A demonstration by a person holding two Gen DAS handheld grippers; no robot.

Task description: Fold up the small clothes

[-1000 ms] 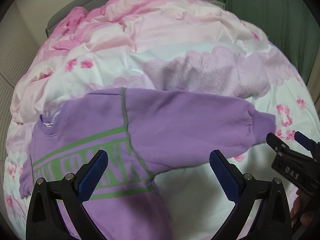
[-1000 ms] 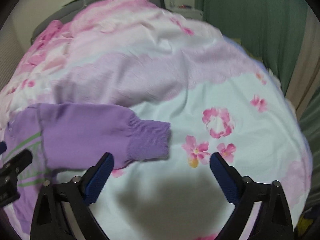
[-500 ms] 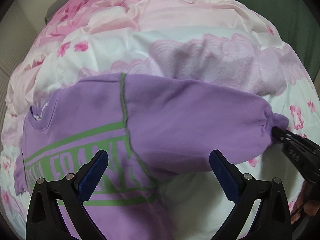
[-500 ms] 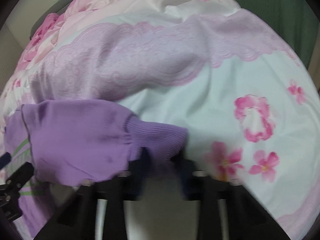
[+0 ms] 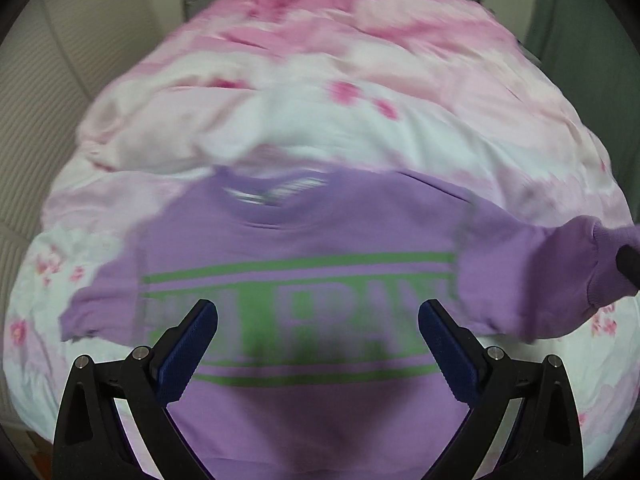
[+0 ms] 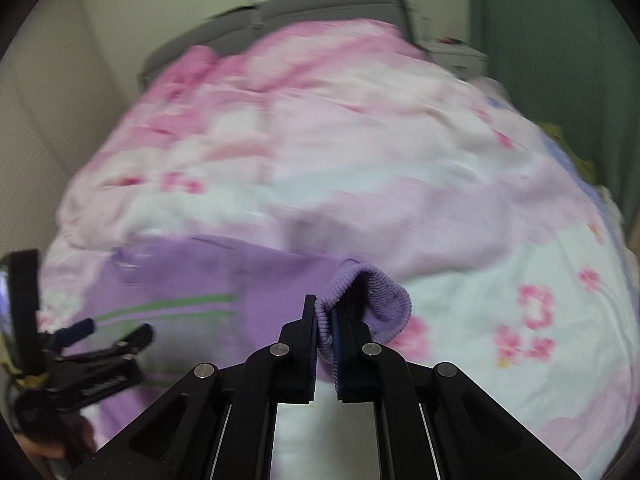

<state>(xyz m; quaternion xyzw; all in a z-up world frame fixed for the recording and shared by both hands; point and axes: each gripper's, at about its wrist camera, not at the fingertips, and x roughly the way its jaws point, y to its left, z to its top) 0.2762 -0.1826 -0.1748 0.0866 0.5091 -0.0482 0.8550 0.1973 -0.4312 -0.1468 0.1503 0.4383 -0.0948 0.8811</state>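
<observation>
Sweatshirt [image 5: 304, 240] first: we see a small purple one with green bars and blurred green lettering lying chest-up on the bed, spread over a pink, white and lilac floral quilt [image 5: 360, 128]. Its neckline faces the far end of the bed, toward a grey headboard [image 6: 320, 4], and its hem runs out of sight beneath the left wrist camera.

Our right hand-held gripper [image 6: 324, 320] is closed on the ribbed cuff [image 6: 380, 296] of one sleeve (the sleeve on the right side of the left wrist view), with the knit pinched between its two blue pads and the cuff opening bulging out past them. In the left wrist view that sleeve [image 5: 540, 276] is raised off the quilt and drawn toward the chest, with the dark tip of the right tool touching it at the frame's edge.

Our left hand-held gripper [image 5: 318, 320] hangs over the lettered chest, its fingers spread wide apart and holding nothing. We cannot tell whether its pads touch the fabric. The other sleeve [image 5: 100, 312] lies flat on the quilt. A green curtain [image 6: 560, 60] hangs beside the bed.
</observation>
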